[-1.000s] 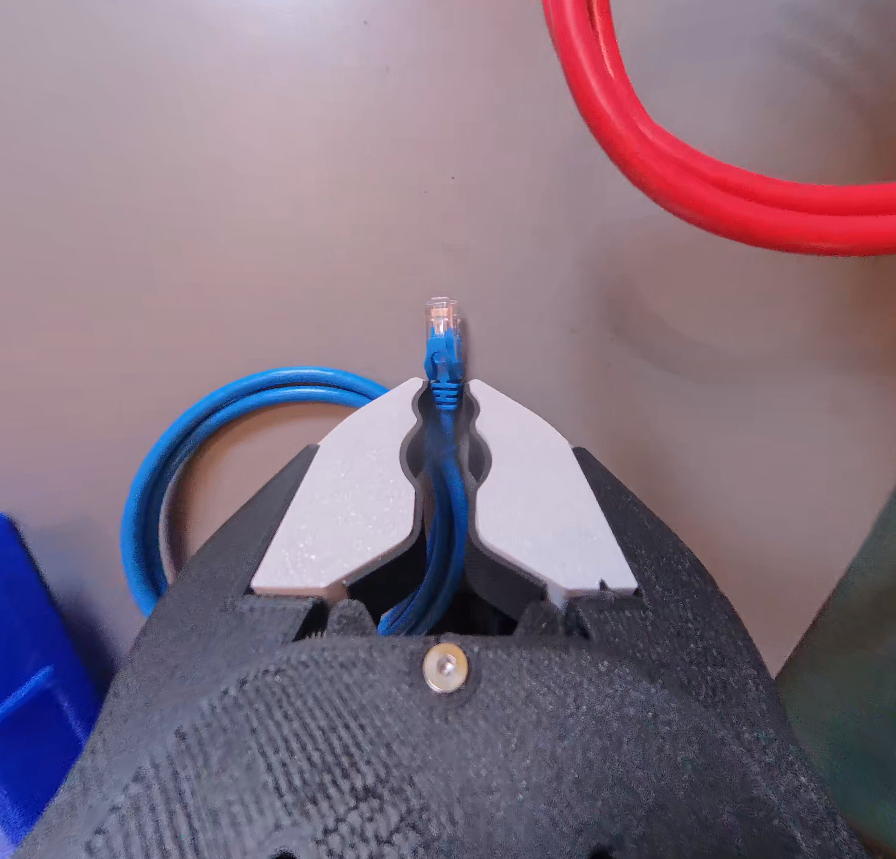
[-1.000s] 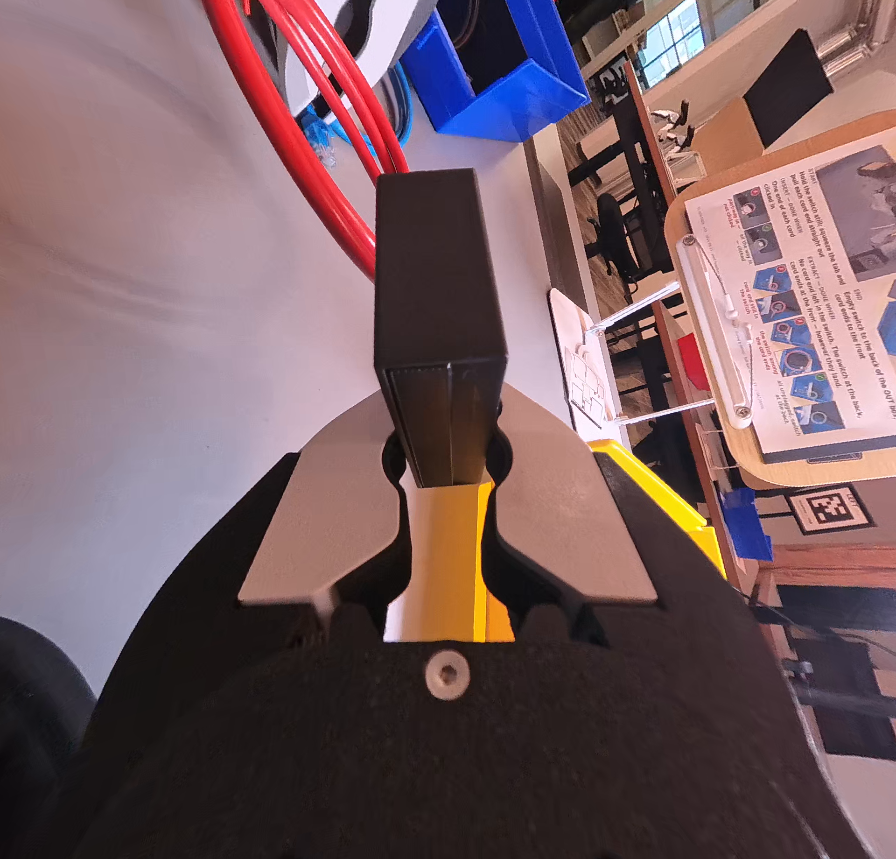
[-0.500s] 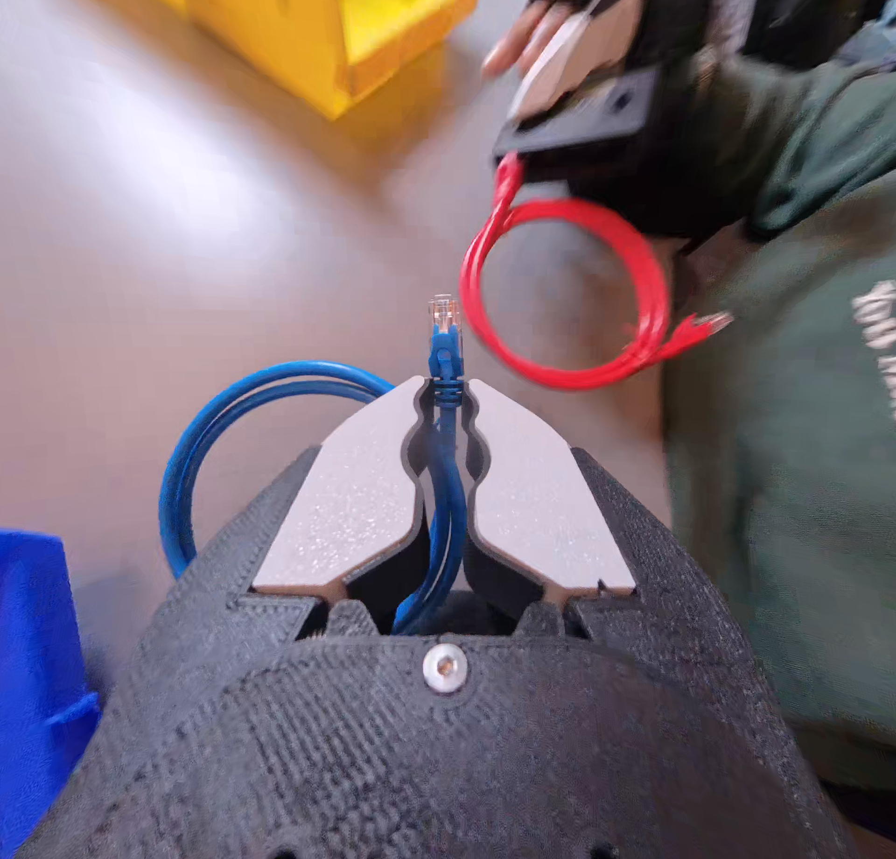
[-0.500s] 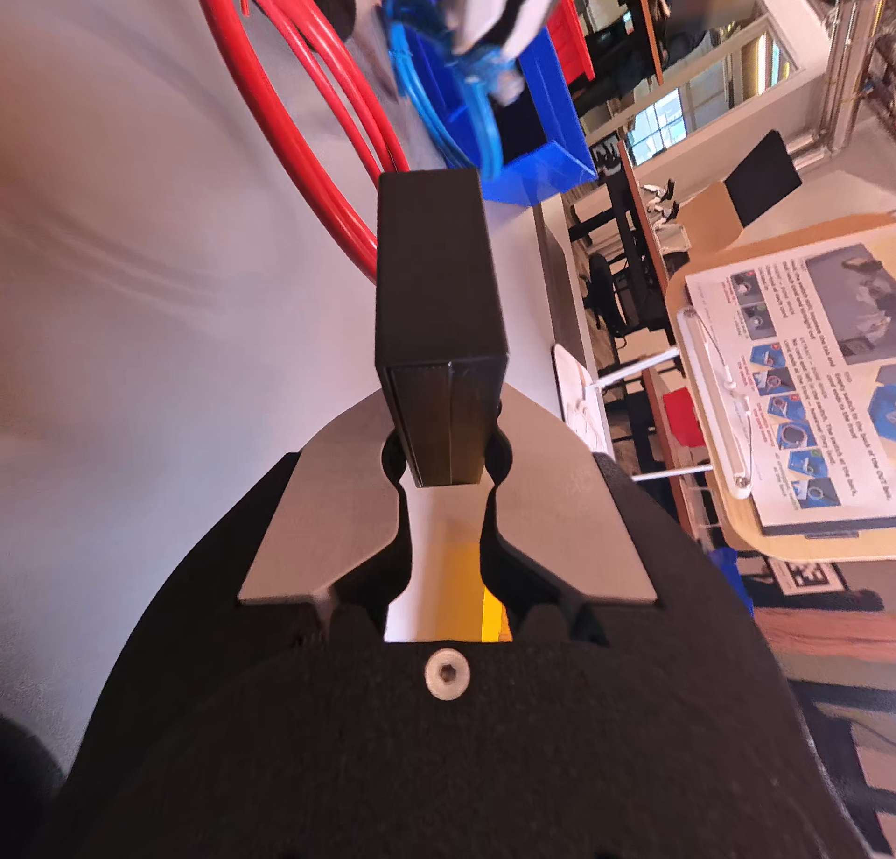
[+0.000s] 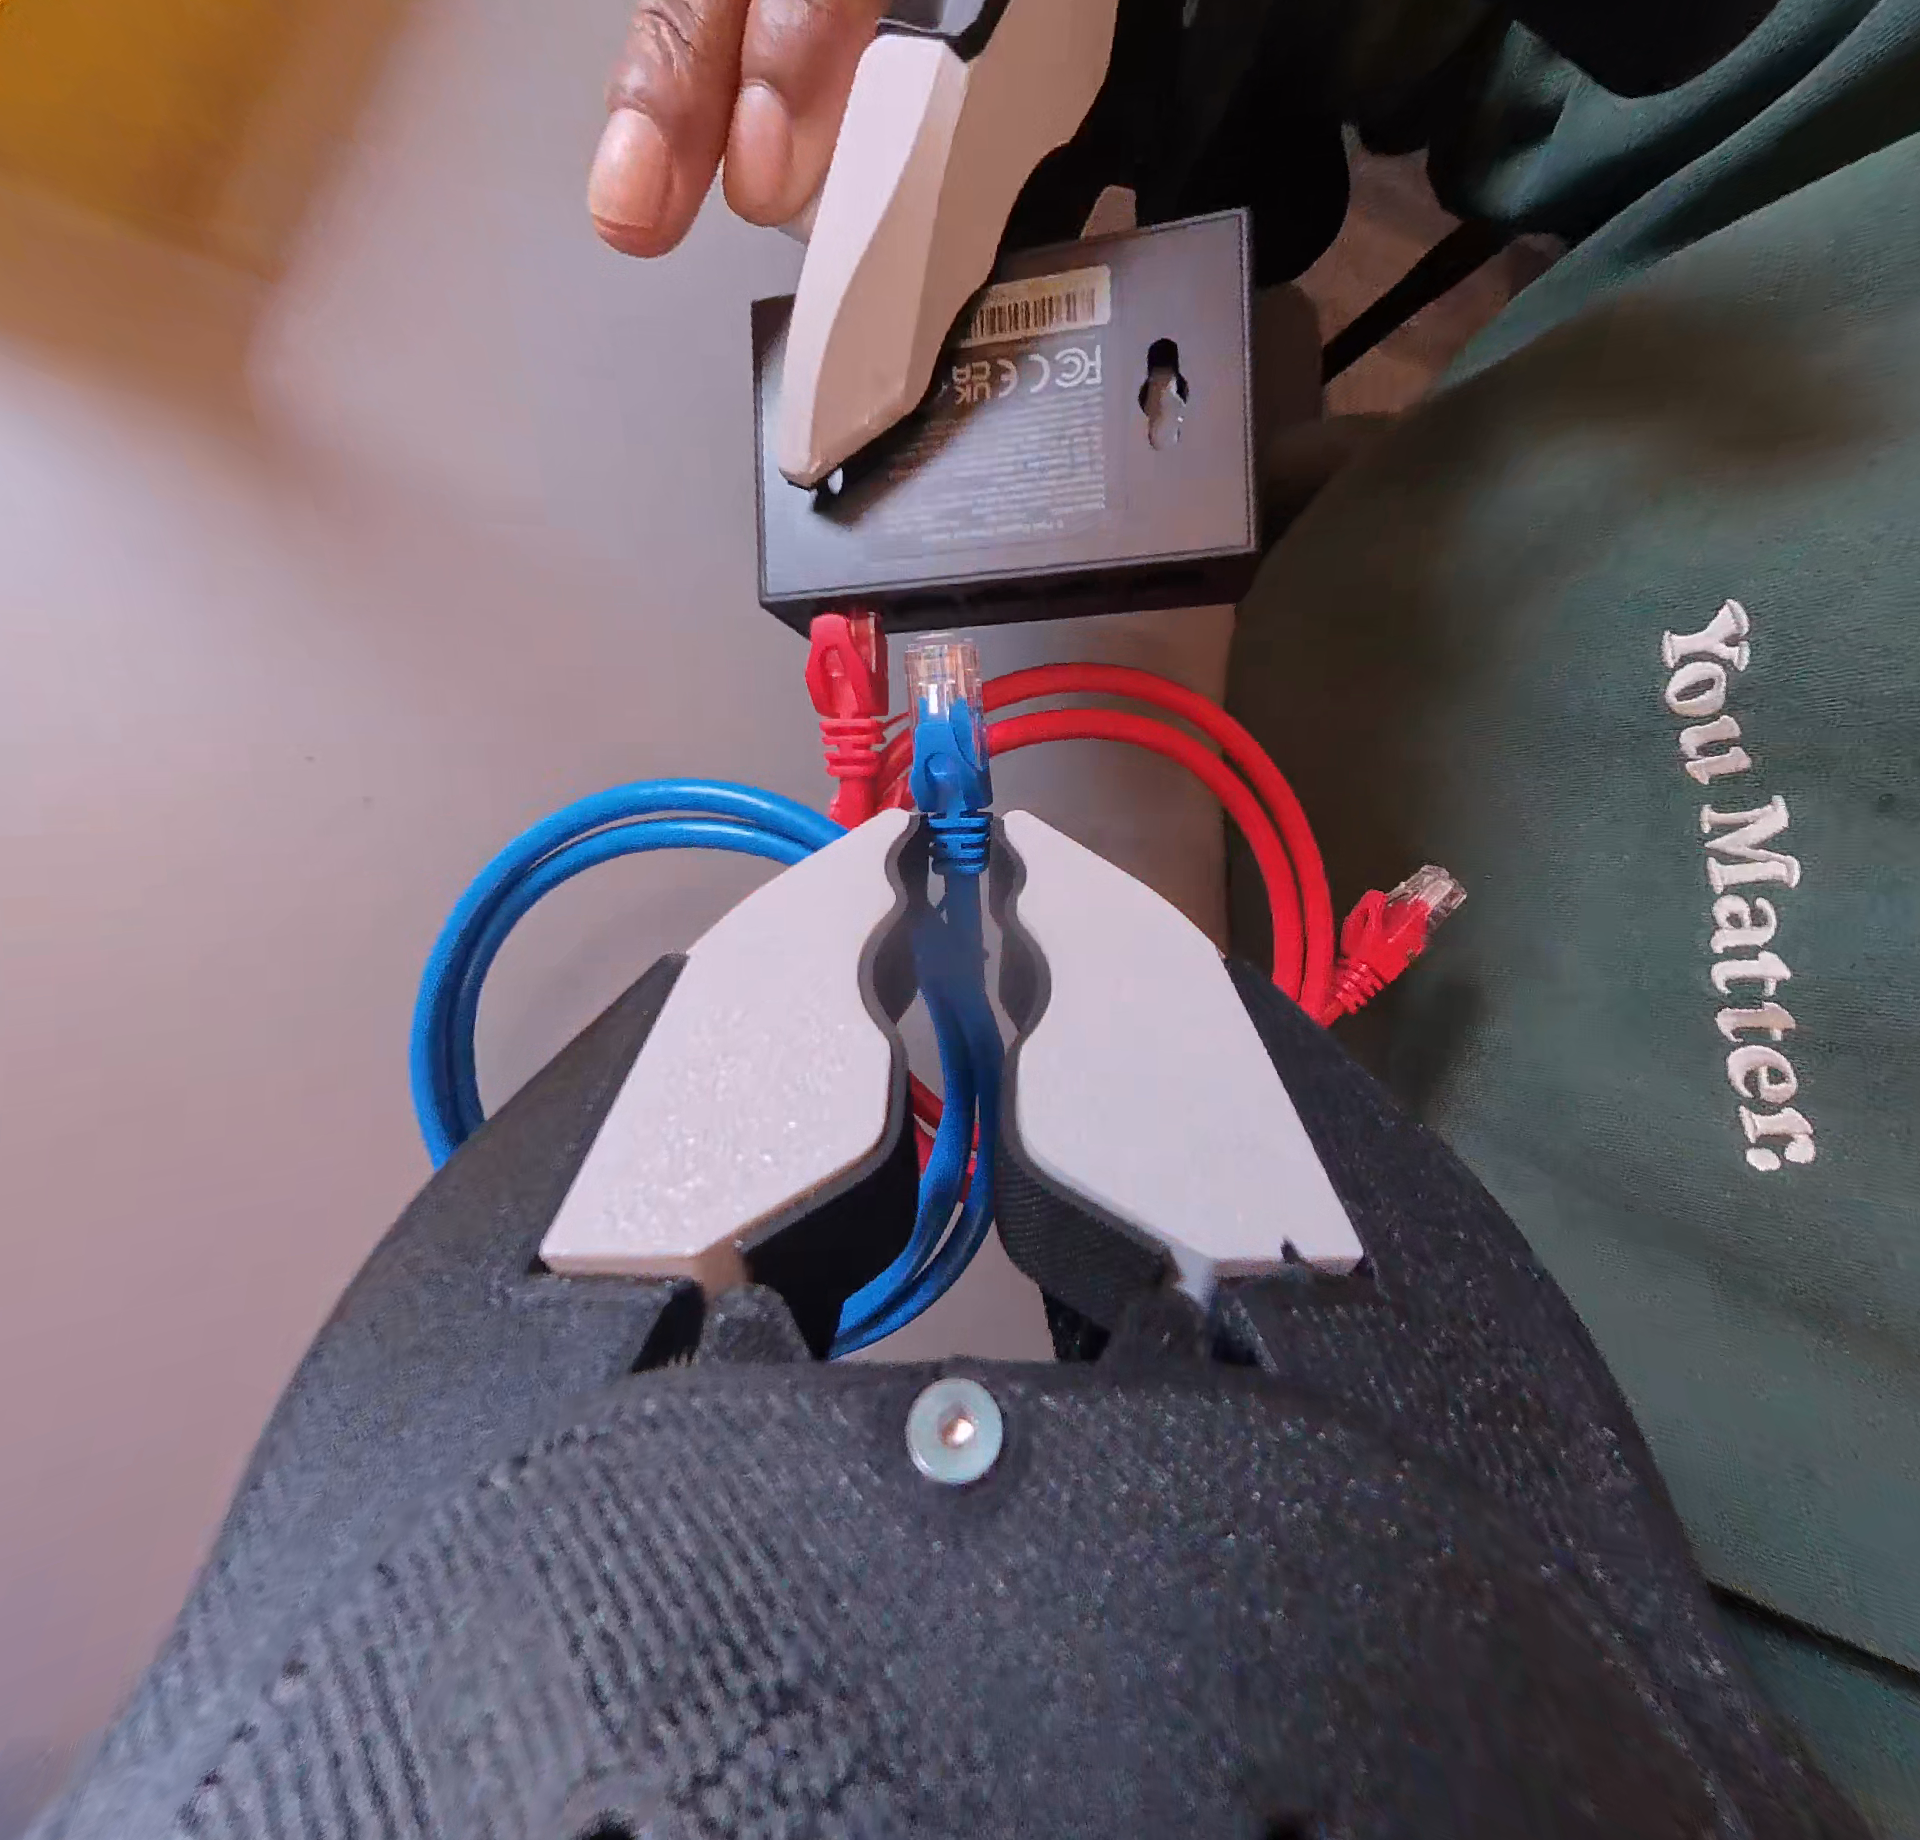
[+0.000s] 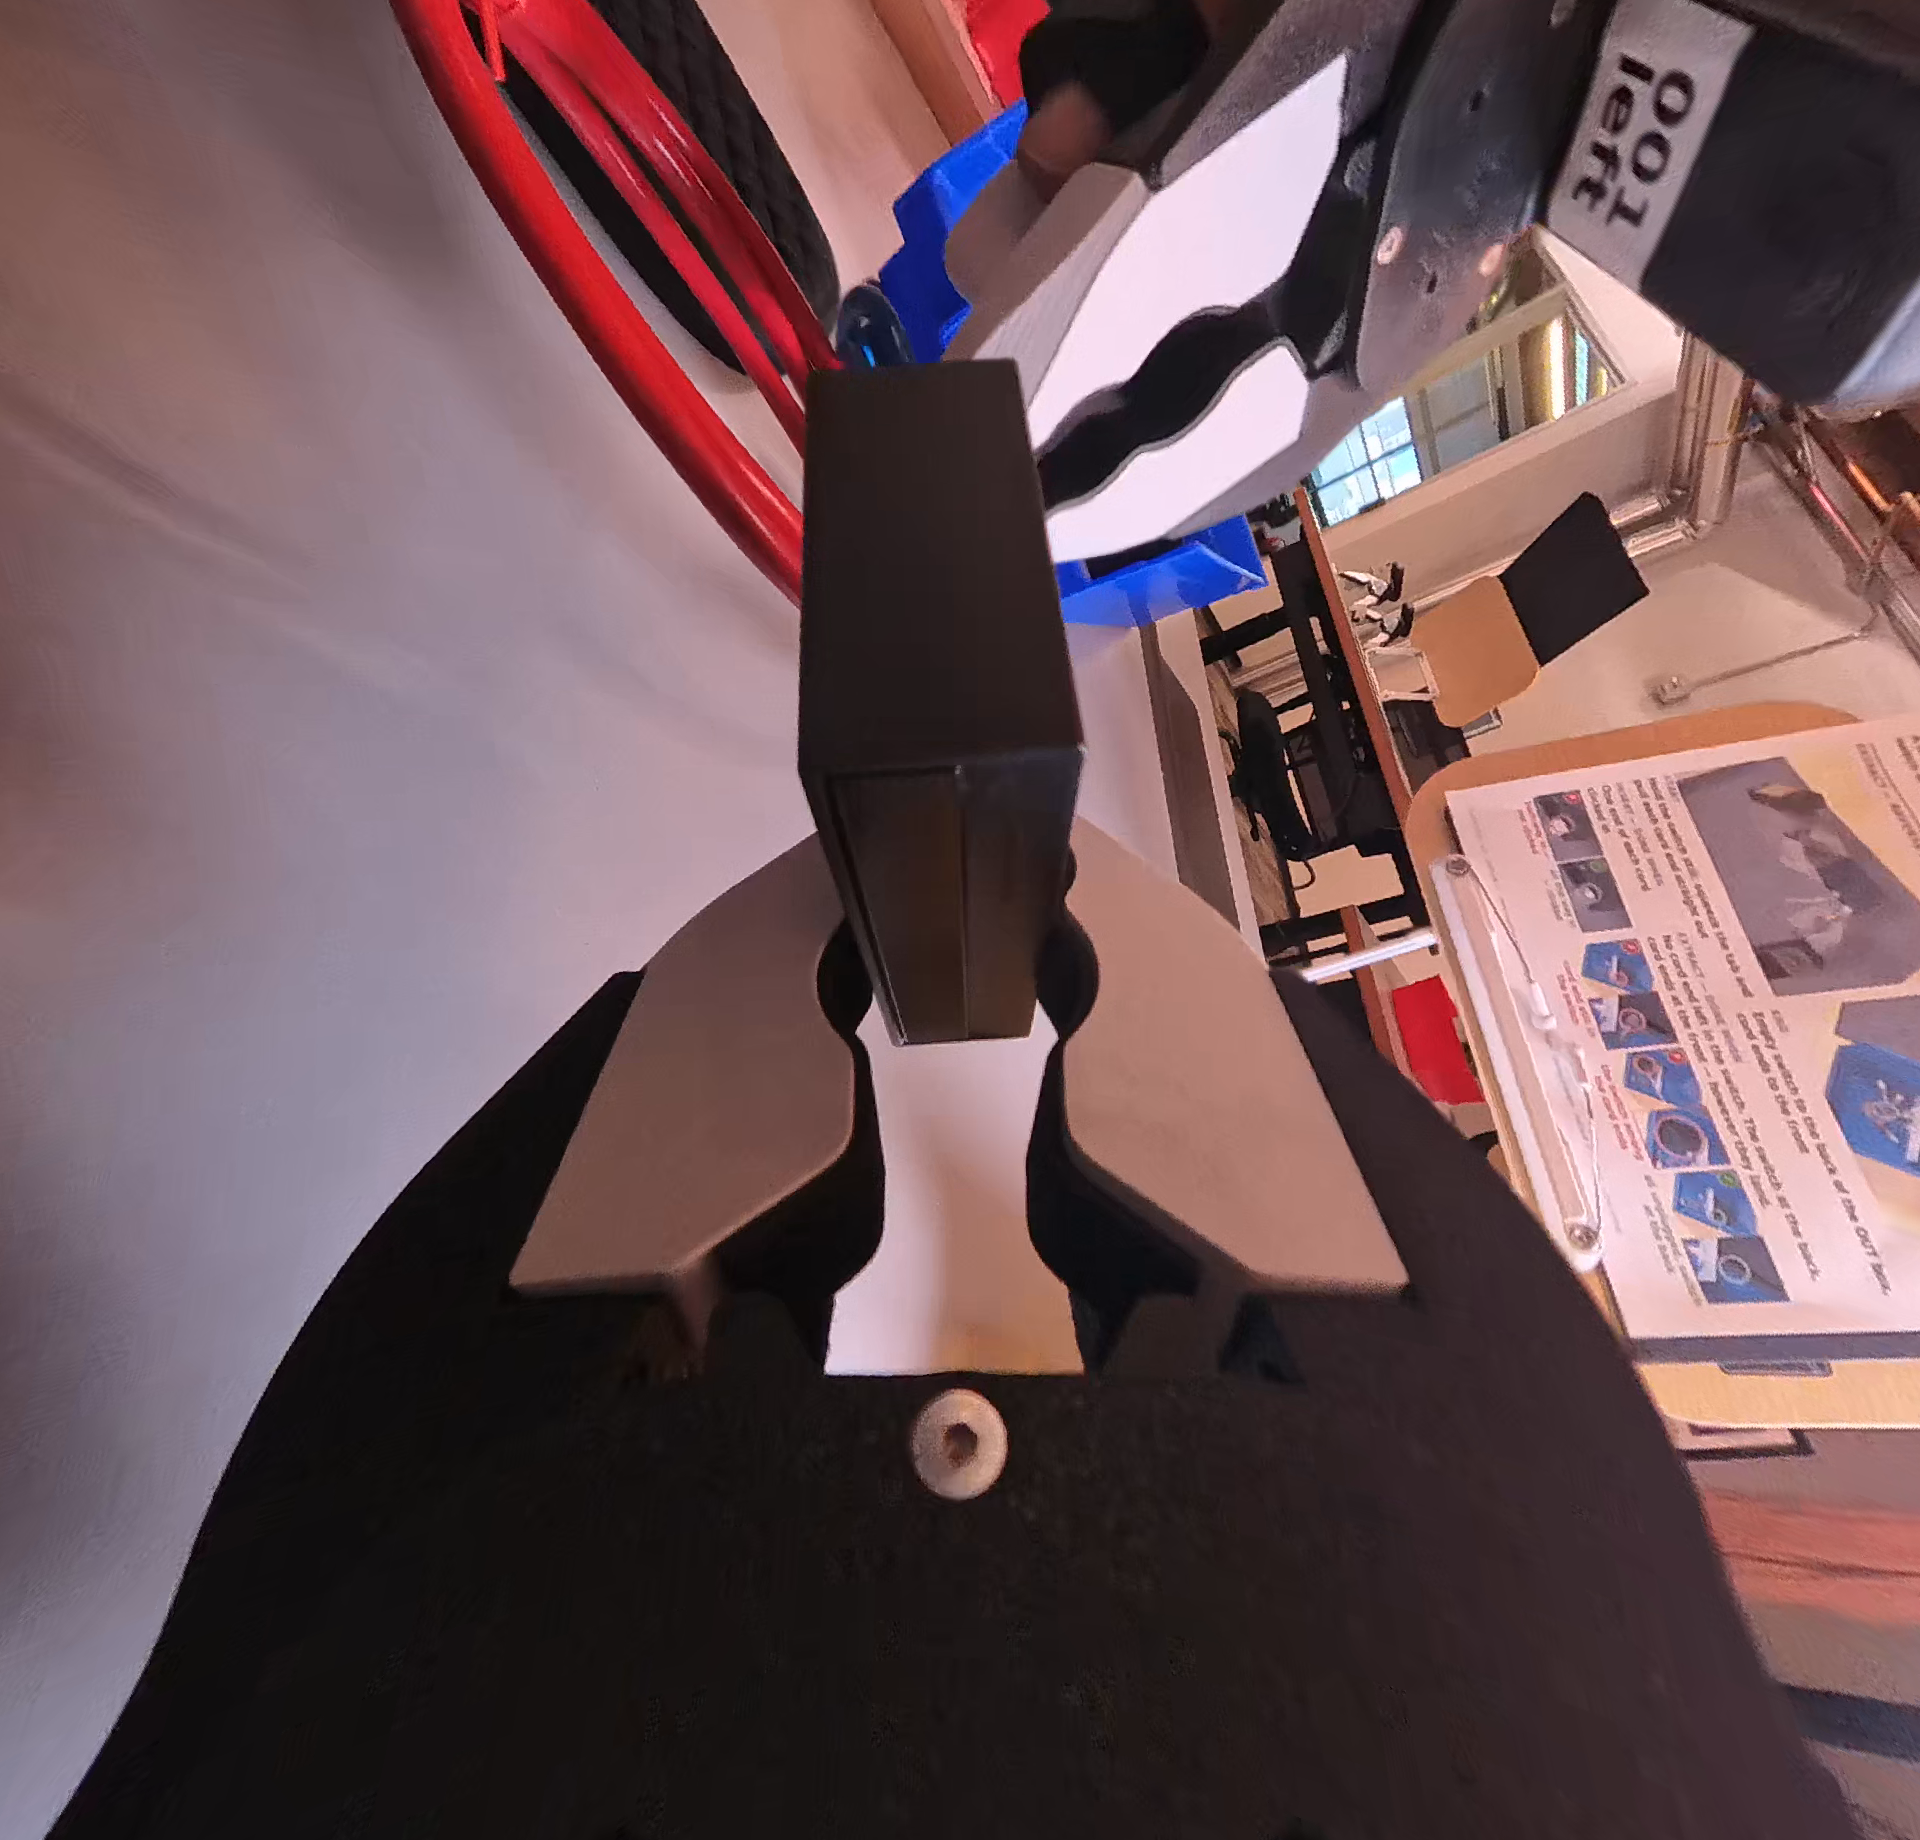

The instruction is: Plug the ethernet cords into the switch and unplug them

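My left gripper (image 5: 956,834) is shut on the blue ethernet cord (image 5: 951,969) just behind its plug (image 5: 943,694). The clear plug tip sits just short of the port face of the black switch (image 5: 1101,481). My right gripper (image 6: 951,959) is shut on the switch (image 6: 925,595) and holds it above the table; one of its fingers (image 5: 873,263) lies across the switch's underside in the left wrist view. A red cord (image 5: 1226,751) has one plug (image 5: 847,668) in the switch's leftmost port, its other plug (image 5: 1403,917) hanging free. The left gripper (image 6: 1195,336) shows beyond the switch in the right wrist view.
A person's green sleeve and torso (image 5: 1662,647) fill the right of the left wrist view, with a bare hand (image 5: 707,76) above the switch. A blue bin (image 6: 1153,564) stands behind the switch, and an instruction sheet on a wooden board (image 6: 1714,1011) is at the right. Grey table (image 5: 312,647). One gripper's finger ends stand about 6 centimetres off the other's.
My left gripper has swung from facing the table to facing the switch and closed in with the blue plug. The switch with the red cord came into its view, now close ahead.
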